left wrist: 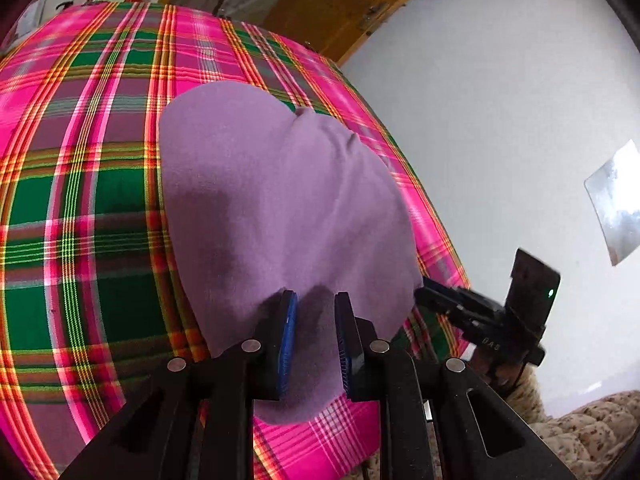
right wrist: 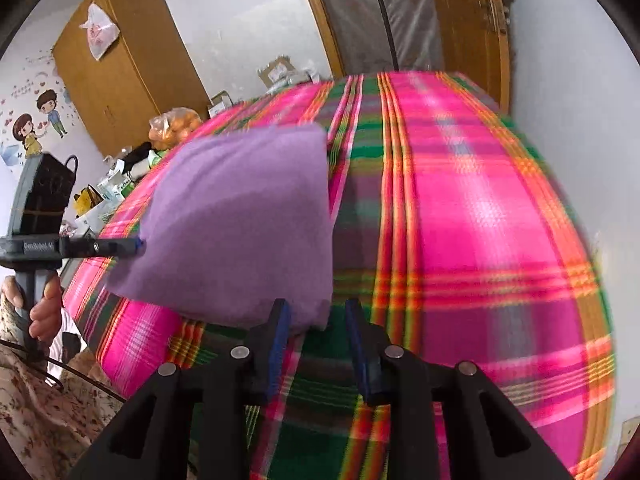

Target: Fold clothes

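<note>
A folded purple cloth [left wrist: 280, 200] lies on the pink and green plaid bedspread [left wrist: 80, 200]. My left gripper [left wrist: 316, 320] has the cloth's near edge between its blue pads, and the fabric fills the whole narrow gap. From the right wrist view the left gripper [right wrist: 138, 245] meets the left corner of the cloth [right wrist: 248, 220], which looks slightly raised there. My right gripper [right wrist: 316, 322] stands open: the cloth's right corner sits by the left pad, and bedspread shows in the gap beside it. Its tips [left wrist: 424, 292] show at the cloth's right edge.
A wooden wardrobe [right wrist: 120, 64] and a cluttered shelf with bags and boxes [right wrist: 120, 184] stand beyond the bed's left side. A wooden door frame [left wrist: 320, 8] and a white wall [left wrist: 500, 120] border the bed. A floral sleeve [right wrist: 36, 412] is at the lower left.
</note>
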The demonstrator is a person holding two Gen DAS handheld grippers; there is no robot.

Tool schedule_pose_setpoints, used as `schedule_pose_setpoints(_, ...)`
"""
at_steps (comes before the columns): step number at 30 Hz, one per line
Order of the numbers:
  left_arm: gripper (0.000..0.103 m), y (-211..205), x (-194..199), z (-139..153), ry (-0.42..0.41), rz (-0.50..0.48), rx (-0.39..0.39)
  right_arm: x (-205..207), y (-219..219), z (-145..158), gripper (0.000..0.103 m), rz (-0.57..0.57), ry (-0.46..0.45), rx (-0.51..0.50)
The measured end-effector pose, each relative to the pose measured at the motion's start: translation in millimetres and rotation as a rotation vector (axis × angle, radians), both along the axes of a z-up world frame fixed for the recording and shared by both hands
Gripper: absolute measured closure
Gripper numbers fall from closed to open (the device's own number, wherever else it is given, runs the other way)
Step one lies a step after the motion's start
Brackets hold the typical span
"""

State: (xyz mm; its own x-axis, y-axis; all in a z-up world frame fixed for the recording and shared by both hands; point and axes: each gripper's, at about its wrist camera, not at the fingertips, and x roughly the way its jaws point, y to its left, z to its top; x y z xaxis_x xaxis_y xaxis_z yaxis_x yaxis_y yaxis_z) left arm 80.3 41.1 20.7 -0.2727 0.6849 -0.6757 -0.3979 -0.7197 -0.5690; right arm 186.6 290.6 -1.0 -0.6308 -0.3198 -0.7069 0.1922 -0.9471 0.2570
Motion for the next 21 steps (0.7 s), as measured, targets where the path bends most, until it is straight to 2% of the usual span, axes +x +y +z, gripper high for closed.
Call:
schedule_pose_setpoints(4,0.084,3.9,5.9,0.4,0.035,-0.021,-0.033,-8.9,7.5,25.0,0.074,-0.004,0.07,-0.024)
schedule_pose_setpoints(8,0.084,1.5,13.0,1.2,0.059,-0.047,-0.057,-34.1,-0.1,39.9,0.074,0.023,0.094,-0.053)
schedule_pose_setpoints(12,0.083,-5.0,12.2,8.1,0.052,-0.065,-0.062,-58.5,-13.2,45.7,0.074,0.089,0.109,-0.029)
schedule_pose_setpoints(16,0.083,-12.3,-3.0,25.9,0.085,-0.024,-0.039,-85.5,-32.3,48.5,0.074,0.145,0.107,0.006)
schedule_pose_setpoints(21,0.083,2.6,-37.8,39.3,0.126,-0.028,-0.083,-118.3,-51.6,45.2,0.074,0.19,0.091,-0.003)
